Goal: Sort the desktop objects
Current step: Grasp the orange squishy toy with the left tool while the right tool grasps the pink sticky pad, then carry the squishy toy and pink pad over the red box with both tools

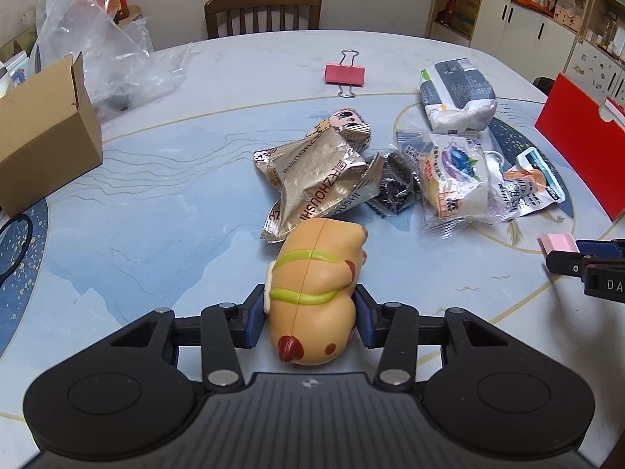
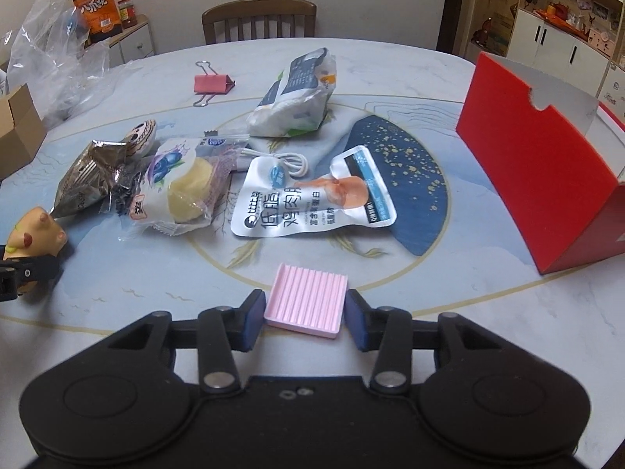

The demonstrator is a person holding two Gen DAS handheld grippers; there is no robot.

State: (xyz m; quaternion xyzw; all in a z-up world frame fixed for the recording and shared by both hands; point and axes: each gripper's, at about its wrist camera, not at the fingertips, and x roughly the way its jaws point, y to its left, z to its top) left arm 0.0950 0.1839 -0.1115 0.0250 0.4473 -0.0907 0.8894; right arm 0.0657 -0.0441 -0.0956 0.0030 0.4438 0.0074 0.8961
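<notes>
My left gripper [image 1: 310, 314] is shut on an orange hamster-like toy [image 1: 318, 289] with green stripes, low over the table; the toy also shows in the right wrist view [image 2: 35, 236]. My right gripper [image 2: 306, 314] has its jaws on both sides of a pink ribbed tray [image 2: 306, 299]; the left pad touches it, the right pad shows a small gap. The tray's end also shows in the left wrist view [image 1: 558, 243]. Snack packets [image 1: 312, 183] lie in a heap mid-table, among them a blueberry bun packet [image 2: 175, 187] and a white chicken pouch [image 2: 308, 203].
A red open box [image 2: 547, 179] stands at the right. A cardboard box [image 1: 43, 133] and a clear plastic bag [image 1: 101, 39] sit at the left. A pink binder clip [image 1: 345, 74] and a white-and-grey bag [image 1: 457, 93] lie farther back. A wooden chair [image 1: 263, 11] stands behind the table.
</notes>
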